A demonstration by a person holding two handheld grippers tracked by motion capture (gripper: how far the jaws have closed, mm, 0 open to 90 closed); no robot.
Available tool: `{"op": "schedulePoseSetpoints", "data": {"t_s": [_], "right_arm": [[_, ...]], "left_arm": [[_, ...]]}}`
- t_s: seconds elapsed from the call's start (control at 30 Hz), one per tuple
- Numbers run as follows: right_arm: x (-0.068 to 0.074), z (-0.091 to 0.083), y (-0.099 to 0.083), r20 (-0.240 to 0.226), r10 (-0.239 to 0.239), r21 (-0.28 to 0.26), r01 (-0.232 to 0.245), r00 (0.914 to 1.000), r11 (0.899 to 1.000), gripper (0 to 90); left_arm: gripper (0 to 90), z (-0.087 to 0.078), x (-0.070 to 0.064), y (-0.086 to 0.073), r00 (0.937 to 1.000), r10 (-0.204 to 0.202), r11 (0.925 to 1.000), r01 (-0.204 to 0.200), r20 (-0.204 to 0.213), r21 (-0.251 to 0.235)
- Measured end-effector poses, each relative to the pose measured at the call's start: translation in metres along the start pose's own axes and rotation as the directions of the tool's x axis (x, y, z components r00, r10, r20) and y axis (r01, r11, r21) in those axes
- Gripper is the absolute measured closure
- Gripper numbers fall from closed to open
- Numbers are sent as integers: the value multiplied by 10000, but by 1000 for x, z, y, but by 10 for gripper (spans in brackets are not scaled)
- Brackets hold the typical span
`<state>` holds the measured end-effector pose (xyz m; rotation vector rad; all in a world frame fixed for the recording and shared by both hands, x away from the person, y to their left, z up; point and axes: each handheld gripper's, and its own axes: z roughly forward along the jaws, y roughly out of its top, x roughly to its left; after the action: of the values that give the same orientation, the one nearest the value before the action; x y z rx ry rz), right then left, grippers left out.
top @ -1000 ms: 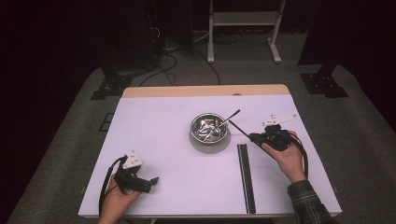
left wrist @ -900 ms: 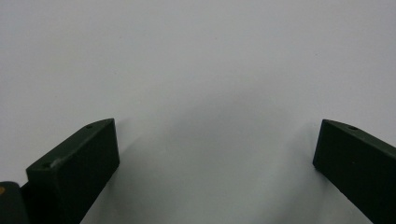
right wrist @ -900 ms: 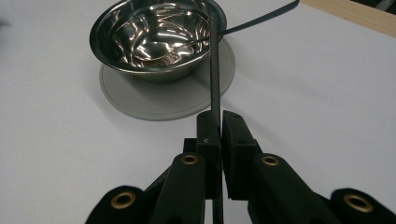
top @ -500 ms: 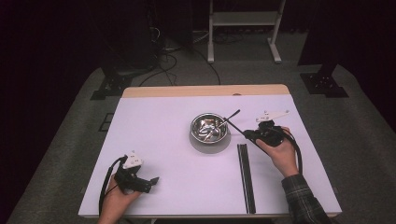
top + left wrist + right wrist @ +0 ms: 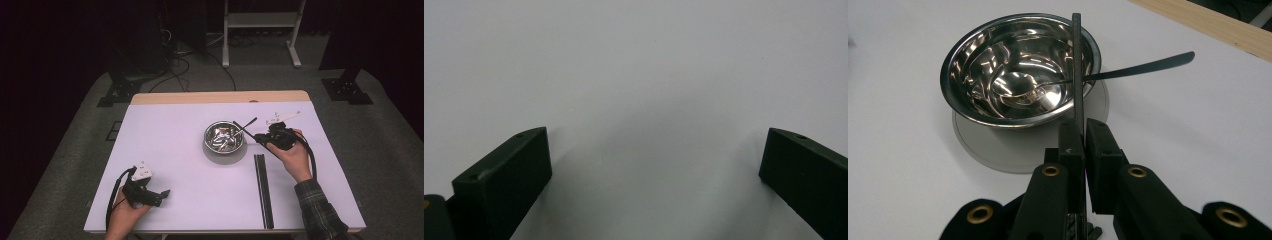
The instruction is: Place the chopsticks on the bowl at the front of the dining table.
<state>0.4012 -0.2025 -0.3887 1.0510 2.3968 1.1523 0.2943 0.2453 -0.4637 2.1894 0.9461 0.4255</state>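
The right tongs (image 5: 1079,135), clamped on one thin black chopstick (image 5: 1077,65), carry it over the shiny steel bowl (image 5: 973,60) where a spoon (image 5: 1048,87) already lies, a second black chopstick (image 5: 263,190) waits on the white table (image 5: 170,140), and the left tongs (image 5: 656,165) rest spread apart.

My left tool (image 5: 656,170) hangs just above the bare white counter (image 5: 634,60), its two black jaws spread wide apart.

On the table (image 5: 190,150) the bowl (image 5: 224,137) sits mid-table with a spoon (image 5: 1088,79) in it, handle out over the rim, the right gripper (image 5: 260,139) just right of it, two sticks (image 5: 263,190) nearer the person, the left gripper (image 5: 162,195) at the near left corner.
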Motion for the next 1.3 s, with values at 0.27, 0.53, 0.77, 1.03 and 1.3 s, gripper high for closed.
{"op": "schedulePoseSetpoints", "data": {"t_s": [0.27, 0.53, 0.77, 1.03, 1.3], "right_arm": [[0, 10, 9, -56, -3, 22, 3, 10000, 10000, 854], [1, 19, 18, -94, -39, 14, 39, 9999, 10000, 854], [2, 27, 27, -114, -58, 112, 59, 9999, 9999, 854], [2, 38, 36, -132, -110, 224, 113, 9999, 9997, 854], [1, 50, 42, -198, -121, 318, 127, 9997, 9994, 854]], "left_arm": [[0, 0, 0, 0, 10000, -24, 10000, 24, 14, 7], [0, 0, 0, 0, 10000, -2, 10000, 2, 18, 46], [0, 0, 0, 0, 10000, 3, 10000, -3, 7, -8], [0, 0, 0, 0, 10000, 4, 10000, -4, 10, 15], [0, 0, 0, 0, 10000, 8, 10000, -9, 14, 22]]}}
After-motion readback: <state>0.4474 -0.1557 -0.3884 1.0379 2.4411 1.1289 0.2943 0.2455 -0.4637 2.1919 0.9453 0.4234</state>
